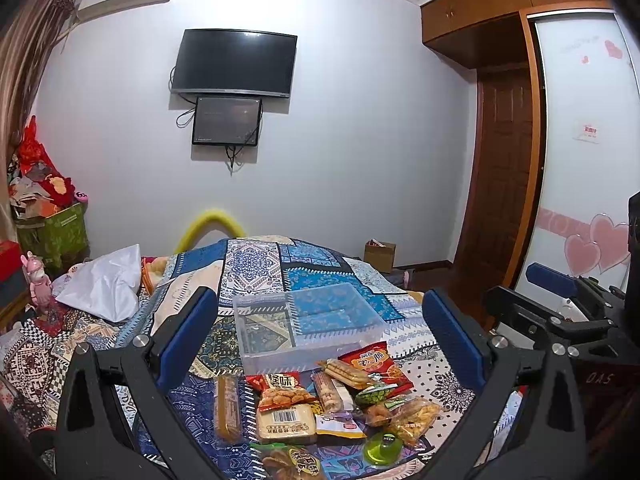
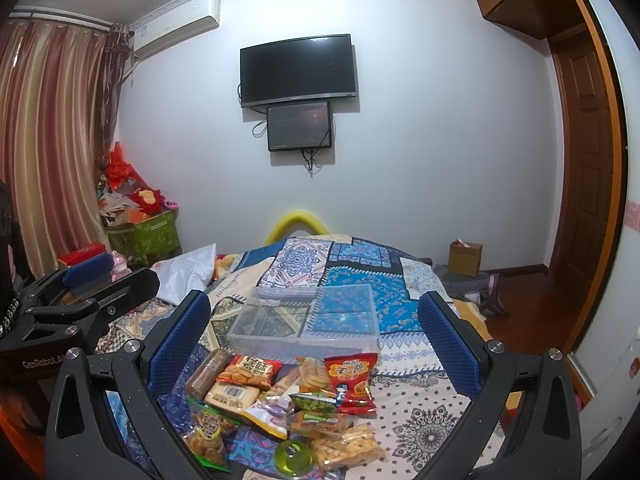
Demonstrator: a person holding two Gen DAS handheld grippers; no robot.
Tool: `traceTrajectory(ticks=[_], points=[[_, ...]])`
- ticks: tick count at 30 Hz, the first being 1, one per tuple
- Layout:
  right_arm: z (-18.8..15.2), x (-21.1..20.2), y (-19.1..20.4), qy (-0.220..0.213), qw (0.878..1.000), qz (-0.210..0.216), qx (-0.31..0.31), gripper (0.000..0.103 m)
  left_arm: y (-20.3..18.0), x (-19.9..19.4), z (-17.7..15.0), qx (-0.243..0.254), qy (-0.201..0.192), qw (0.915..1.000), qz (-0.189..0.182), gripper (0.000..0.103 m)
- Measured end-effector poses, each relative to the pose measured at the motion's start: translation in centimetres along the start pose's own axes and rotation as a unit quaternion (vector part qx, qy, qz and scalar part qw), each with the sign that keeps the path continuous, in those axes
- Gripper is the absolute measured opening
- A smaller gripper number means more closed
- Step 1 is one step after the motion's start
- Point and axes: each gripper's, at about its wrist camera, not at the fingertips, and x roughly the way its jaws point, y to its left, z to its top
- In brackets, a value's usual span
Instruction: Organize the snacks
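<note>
Crowding the clear box (image 1: 308, 322), snack packets (image 1: 320, 400) touch it.

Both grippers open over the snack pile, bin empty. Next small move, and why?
Probably lower the right gripper onto the red snack packet and close. It lies on top of the pile, nearest the clear plastic bin, which holds nothing yet. Both grippers are open and empty, and the left gripper sits over the pile's other side.

"GenRobot.A" is printed on the left tongs (image 2: 100, 292); "怪味" on a red snack packet (image 2: 250, 372).
</note>
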Motion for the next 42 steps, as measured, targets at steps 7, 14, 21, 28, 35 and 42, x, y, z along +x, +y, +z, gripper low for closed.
traceTrajectory(ticks=[7,14,21,28,35,42], points=[[0.11,-0.05,-0.31,0.0,1.0,-0.001,0.002,0.103,0.06,-0.05,0.01,-0.001,0.0,1.0,0.0,0.103],[0.32,-0.2,-0.21,-0.002,1.0,-0.003,0.002,0.103,0.04,-0.07,-0.02,0.0,-0.001,1.0,0.0,0.103],[0.42,-0.21,-0.22,-0.002,1.0,-0.003,0.002,0.103,0.08,-0.1,0.09,0.002,-0.001,1.0,0.0,0.103],[0.39,-0.2,-0.26,-0.002,1.0,-0.003,0.003,0.103,0.09,-0.08,0.12,0.002,-0.001,1.0,-0.001,0.103],[0.34,0.01,-0.4,0.003,1.0,-0.002,0.007,0.103,0.06,-0.03,0.04,0.004,0.0,1.0,-0.002,0.103],[0.05,0.74,-0.6,0.012,1.0,-0.004,0.01,0.103,0.61,0.76,-0.32,0.0,0.01,0.9999,-0.005,0.103]])
